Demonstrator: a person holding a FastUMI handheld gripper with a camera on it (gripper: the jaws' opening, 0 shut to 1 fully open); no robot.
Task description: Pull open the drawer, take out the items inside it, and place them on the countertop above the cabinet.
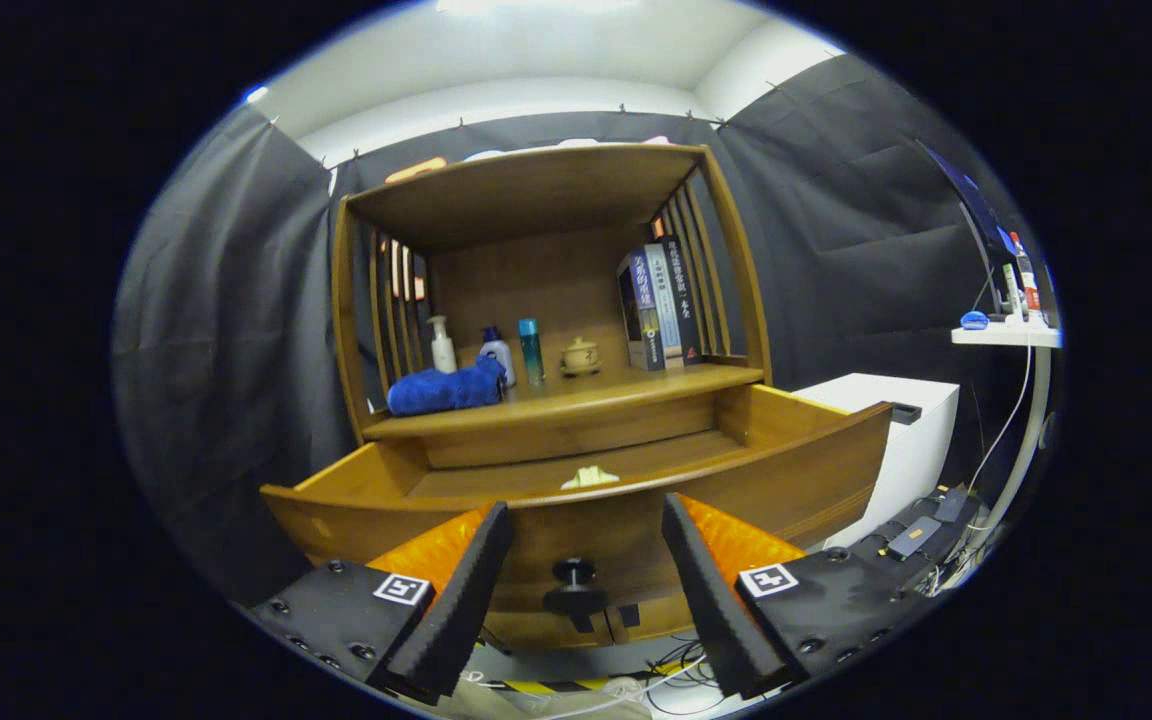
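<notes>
The drawer of the wooden cabinet stands pulled out toward the camera, its knob low between the two fingers. The gripper is spread wide and holds nothing; its jaws sit either side of the drawer front, just short of it. Inside the drawer, near its front wall and roughly on the middle line, a small pale item peeks over the rim; its shape is too hidden to name. It is the only thing I can make out in there.

On the bench above the drawer lie a blue cloth at the left, a pump bottle, two more bottles, a small pot and some books at the right.

The opening seems done, so the step in hand is likely the pick. To do it well, lift the gripper over the drawer front, tip it down, and come straight onto the pale item with the jaws kept wide until they straddle it. Since it lies close to the front wall, the near finger could catch the rim. For the placing, the bare front strip of bench between cloth and books looks safest.
</notes>
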